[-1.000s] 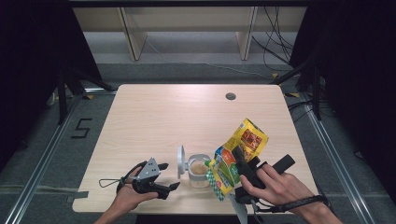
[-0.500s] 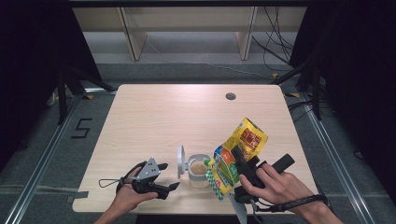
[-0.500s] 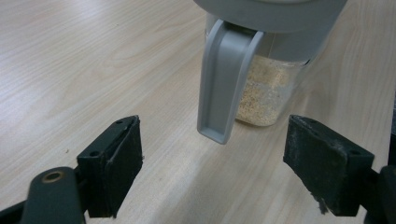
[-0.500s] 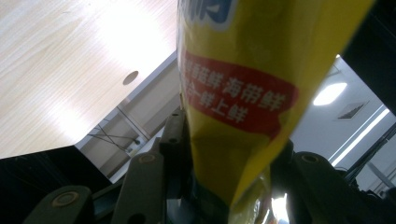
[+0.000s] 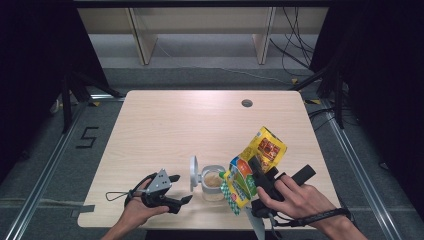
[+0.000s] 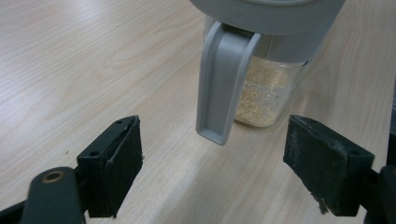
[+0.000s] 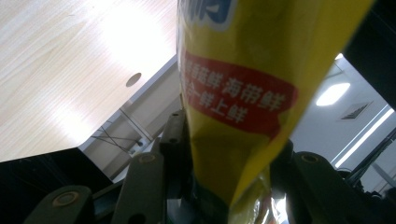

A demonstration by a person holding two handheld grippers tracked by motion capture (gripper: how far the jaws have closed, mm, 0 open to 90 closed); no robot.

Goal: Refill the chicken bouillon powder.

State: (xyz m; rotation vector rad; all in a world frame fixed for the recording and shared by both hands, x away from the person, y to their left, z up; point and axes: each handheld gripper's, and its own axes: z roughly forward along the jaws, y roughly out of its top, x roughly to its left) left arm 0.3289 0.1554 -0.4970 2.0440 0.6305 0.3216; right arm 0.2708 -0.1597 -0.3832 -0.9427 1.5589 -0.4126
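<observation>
We see a clear jar (image 5: 214,183) standing near the front edge of the worktop (image 5: 200,125), about a third full of pale, sandy grains. Its grey flip lid (image 5: 193,173) stands open, upright on the jar's left side. Just to the right of the jar, a yellow snack bag (image 5: 255,167) is tilted in the air, its lower end with the green pattern hanging at the jar's rim and its upper end pointing away to the right. The right tongs (image 5: 260,175) are clenched on this bag around its middle. The left tongs (image 5: 180,189) rest low on the worktop to the left of the jar, released and holding nothing.

From the left gripper view we get what the high view cannot give: the jar (image 6: 268,93) close up, the grains seen through its clear wall, and a grey latch tab (image 6: 222,84) hanging down from the lid, with both pads (image 6: 123,163) standing wide and apart from the jar. The right gripper view shows the bag (image 7: 243,107) from below, with a red label of white characters, pinched between the black jaws. Whether the bag's mouth is open, we cannot tell.
</observation>
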